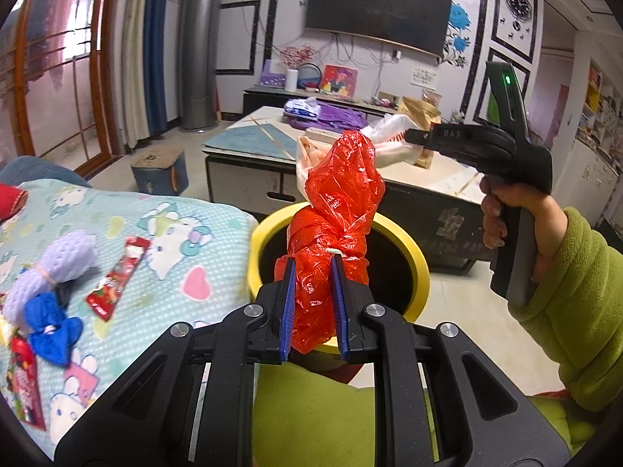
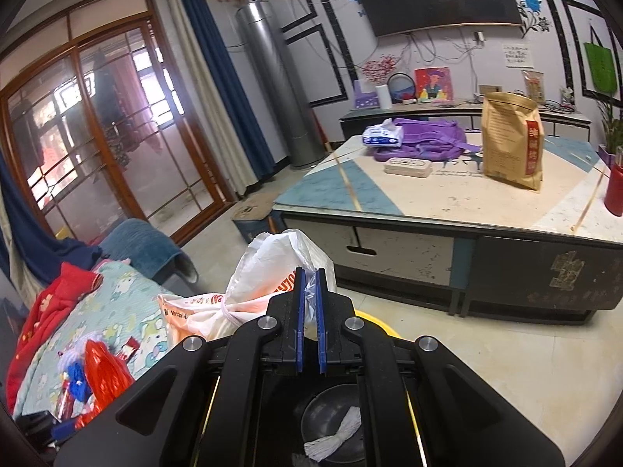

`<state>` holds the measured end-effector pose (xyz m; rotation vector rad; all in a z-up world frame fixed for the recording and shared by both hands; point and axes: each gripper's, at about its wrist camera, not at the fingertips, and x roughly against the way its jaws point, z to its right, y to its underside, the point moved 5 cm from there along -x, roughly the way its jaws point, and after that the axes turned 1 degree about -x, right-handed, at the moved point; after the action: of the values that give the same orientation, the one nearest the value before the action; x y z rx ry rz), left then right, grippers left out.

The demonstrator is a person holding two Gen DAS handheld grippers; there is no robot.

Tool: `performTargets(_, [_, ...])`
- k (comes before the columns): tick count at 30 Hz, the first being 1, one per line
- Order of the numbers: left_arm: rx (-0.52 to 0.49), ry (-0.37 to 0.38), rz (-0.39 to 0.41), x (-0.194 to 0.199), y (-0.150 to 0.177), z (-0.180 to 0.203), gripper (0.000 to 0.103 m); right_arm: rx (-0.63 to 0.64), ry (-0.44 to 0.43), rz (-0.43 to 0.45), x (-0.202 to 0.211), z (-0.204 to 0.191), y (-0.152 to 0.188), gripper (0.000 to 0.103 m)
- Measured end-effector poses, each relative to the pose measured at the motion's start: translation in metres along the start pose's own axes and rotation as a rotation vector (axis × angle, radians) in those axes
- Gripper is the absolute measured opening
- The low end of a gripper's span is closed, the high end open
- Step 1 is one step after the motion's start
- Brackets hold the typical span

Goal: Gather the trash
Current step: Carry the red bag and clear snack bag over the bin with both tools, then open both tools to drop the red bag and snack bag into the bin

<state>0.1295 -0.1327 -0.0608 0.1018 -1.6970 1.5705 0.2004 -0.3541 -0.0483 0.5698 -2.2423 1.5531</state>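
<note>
The left gripper (image 1: 311, 303) has its jaws clamped on a knotted red plastic bag (image 1: 337, 229). The bag's long axis runs forward and upward along the jaws, its bulk standing above the open mouth of the yellow-rimmed bin (image 1: 418, 260) — the bin lies directly below and just beyond the jaw tips. The release therefore appears to need only a small advance, then opening.

The right gripper (image 2: 310, 319) has its jaws closed on a white plastic bag (image 2: 268, 272), which hangs forward and to the left of the jaws; in the right wrist view the bin's dark interior shows beneath the gripper body, so both loads sit over or near the opening.

Further trash — a red wrapper (image 1: 118, 278) and a blue bundle (image 1: 52, 327) — lies on the bed (image 1: 187, 241), to the left of the bin. The left gripper is judged nearer to it.
</note>
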Motion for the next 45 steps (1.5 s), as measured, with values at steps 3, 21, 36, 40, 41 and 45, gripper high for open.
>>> performTargets(3, [-0.018, 0.013, -0.015, -0.012, 0.001, 0.006, 0.012, -0.006, 0.029, 0.011, 0.000, 0.007, 0.001, 0.005])
performTargets(21, [-0.044, 0.097, -0.111, -0.068, 0.021, 0.025, 0.012, -0.012, 0.133, 0.012, -0.019, 0.030, 0.012, 0.005])
performTargets(36, [0.013, 0.131, -0.163, -0.089, 0.025, 0.023, 0.013, -0.011, 0.082, -0.071, -0.041, 0.023, 0.027, 0.009])
performTargets(40, [0.015, 0.122, -0.160, -0.091, 0.024, 0.024, 0.036, -0.024, 0.070, -0.086, -0.043, 0.025, 0.027, 0.013])
performTargets(41, [0.018, 0.122, -0.158, -0.090, 0.023, 0.022, 0.043, -0.026, 0.069, -0.089, -0.044, 0.025, 0.028, 0.018])
performTargets(45, [0.030, 0.107, -0.133, -0.083, 0.021, 0.019, 0.061, -0.032, 0.070, -0.085, -0.043, 0.027, 0.028, 0.027])
